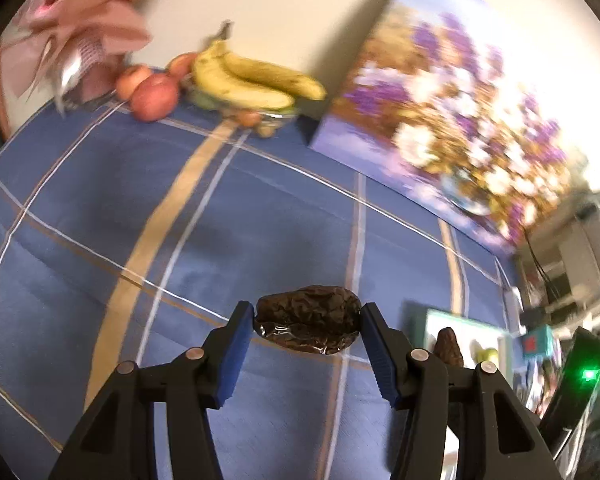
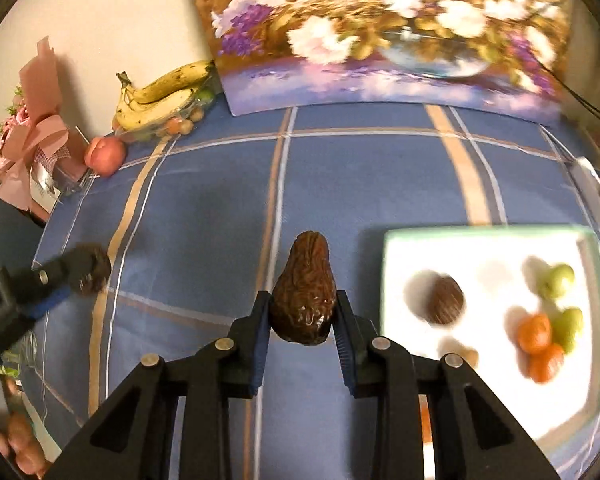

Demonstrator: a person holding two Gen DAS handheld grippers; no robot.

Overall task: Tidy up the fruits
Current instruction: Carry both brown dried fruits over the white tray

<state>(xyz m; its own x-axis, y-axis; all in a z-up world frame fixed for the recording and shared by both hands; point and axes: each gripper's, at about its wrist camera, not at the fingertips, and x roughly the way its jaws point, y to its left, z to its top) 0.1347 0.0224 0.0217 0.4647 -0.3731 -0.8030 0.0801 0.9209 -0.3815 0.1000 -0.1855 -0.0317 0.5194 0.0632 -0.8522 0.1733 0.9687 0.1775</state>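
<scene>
Between the blue pads of my left gripper [image 1: 307, 330] sits a dark, wrinkled avocado [image 1: 309, 325], lying crosswise, each end touching a pad, so those fingers are closed on it at a fairly wide span. It hangs above the blue plaid cloth [image 1: 180, 220] that covers the counter. My right gripper [image 2: 302, 316] holds a second dark avocado [image 2: 305, 286] with its narrow end pointing away from me; the fingers pinch its broad end from both sides at a narrower span.

Just to the right of that fruit lies a white tray [image 2: 492, 244] with a pale green rim. On it are a dark round fruit [image 2: 444, 299], two small green fruits [image 2: 558, 280] and orange fruits [image 2: 536, 334] touching one another near the tray's right side. All of this is blurred.

At the far edge of the counter, against the wall, a bunch of bananas [image 1: 256, 80] rests on a clear dish [image 1: 276, 118] with small fruits under it. Red apples [image 1: 154, 96] sit just left of the dish, beside a pink wrapped bouquet [image 1: 88, 36]. A flower painting [image 1: 452, 112] leans against the wall to the right of the bananas.

From the right wrist view my left gripper shows at the left edge, with its avocado at the tips, well apart from the tray.
</scene>
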